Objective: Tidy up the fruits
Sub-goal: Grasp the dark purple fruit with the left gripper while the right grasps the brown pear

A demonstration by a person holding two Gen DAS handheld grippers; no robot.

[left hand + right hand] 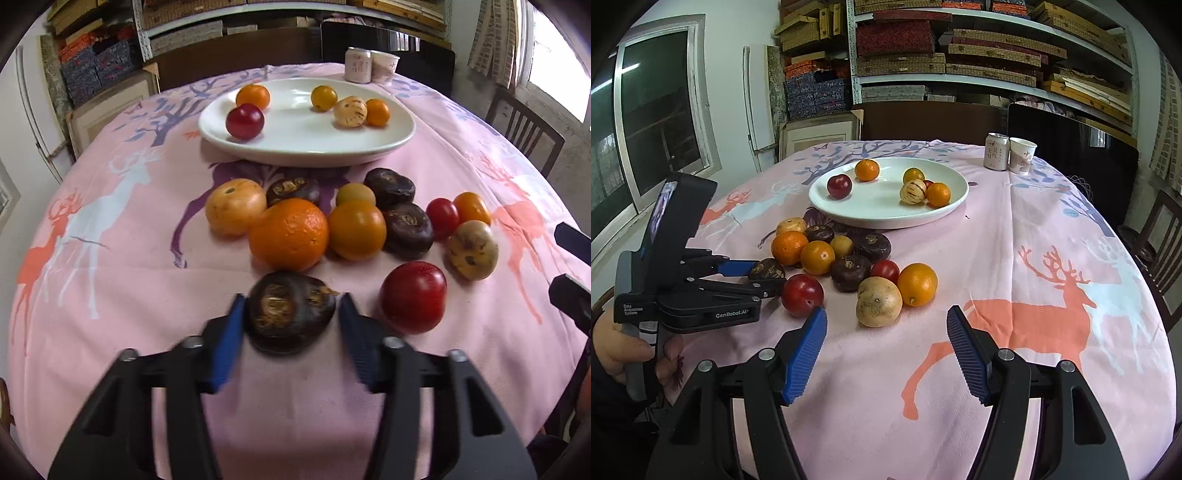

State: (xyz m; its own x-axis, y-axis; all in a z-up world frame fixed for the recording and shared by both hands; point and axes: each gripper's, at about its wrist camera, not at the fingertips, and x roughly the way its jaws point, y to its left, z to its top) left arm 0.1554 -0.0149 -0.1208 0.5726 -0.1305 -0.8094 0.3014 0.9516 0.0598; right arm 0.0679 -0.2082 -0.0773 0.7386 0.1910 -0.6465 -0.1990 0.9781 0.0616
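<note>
My left gripper is shut on a dark brown water chestnut that rests on the pink tablecloth, one blue pad on each side. The right wrist view shows the same grip from the side. Beyond it lies a cluster of loose fruit: a big orange, a red plum, a tan speckled fruit and several more. My right gripper is open with nothing held, and the tan fruit lies just ahead of its gap. The white plate at the back holds several small fruits.
A drink can and a paper cup stand at the table's far right. Shelves of boxes fill the back wall. Wooden chairs stand beside the table on the right. A hand grips the left tool's handle.
</note>
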